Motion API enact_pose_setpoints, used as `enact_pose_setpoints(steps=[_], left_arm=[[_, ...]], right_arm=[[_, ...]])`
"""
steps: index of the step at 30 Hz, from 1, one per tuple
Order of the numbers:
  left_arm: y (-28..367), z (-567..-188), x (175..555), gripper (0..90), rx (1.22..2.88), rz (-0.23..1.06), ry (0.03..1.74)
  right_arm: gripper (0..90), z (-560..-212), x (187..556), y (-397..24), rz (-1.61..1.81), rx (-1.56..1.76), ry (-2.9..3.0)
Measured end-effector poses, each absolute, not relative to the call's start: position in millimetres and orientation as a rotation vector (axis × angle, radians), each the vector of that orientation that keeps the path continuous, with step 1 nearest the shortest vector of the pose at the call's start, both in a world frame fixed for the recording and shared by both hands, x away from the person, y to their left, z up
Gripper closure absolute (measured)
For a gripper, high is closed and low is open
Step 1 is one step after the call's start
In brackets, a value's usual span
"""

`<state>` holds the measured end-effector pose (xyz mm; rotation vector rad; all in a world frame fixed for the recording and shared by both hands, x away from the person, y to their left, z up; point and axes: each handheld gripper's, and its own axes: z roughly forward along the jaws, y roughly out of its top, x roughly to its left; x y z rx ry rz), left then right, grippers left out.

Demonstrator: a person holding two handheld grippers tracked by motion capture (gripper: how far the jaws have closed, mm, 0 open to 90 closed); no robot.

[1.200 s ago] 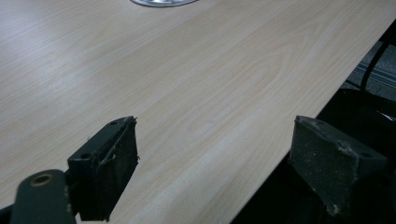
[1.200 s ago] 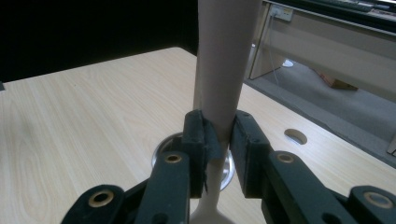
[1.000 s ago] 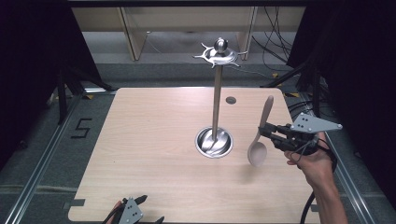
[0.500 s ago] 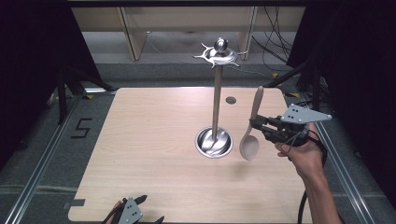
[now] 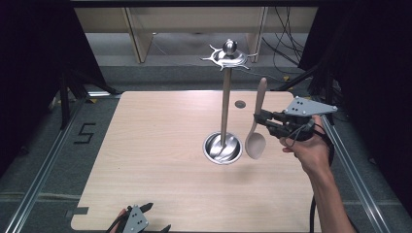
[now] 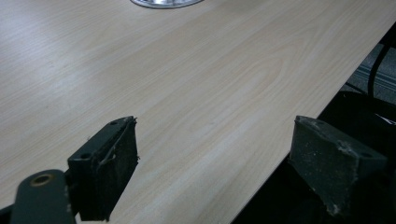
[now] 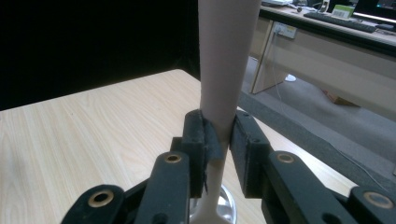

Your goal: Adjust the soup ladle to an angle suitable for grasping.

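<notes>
Wooden spoon (image 5: 256,131) upright in clamped right gripper (image 5: 259,120), beside stand (image 5: 225,104), near table (image 5: 145,145) edge; left gripper (image 6: 215,168) agape, empty.

Stand (image 5: 224,102) mid-table (image 5: 145,160) — spoon (image 5: 256,131) just right of it, upright in the right tongs (image 5: 258,119).

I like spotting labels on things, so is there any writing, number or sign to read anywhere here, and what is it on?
"5": black figure on the grey floor left of the wooden table.
Boxes on the far desk, seen in the right gripper view: any print too small and blurred to read.
No writing on the wooden spoon, the metal stand or either gripper.
</notes>
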<state>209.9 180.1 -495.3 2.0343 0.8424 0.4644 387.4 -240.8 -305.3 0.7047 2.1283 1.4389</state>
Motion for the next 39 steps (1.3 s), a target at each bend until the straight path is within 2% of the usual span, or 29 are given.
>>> enact_pose_setpoints(steps=[39], left_arm=[[181.5,-495.2,210.4,14.7,2.019,0.471,0.838]], right_arm=[[76.9,-286.3,411.8,-217.0,1.371,0.721,2.157]])
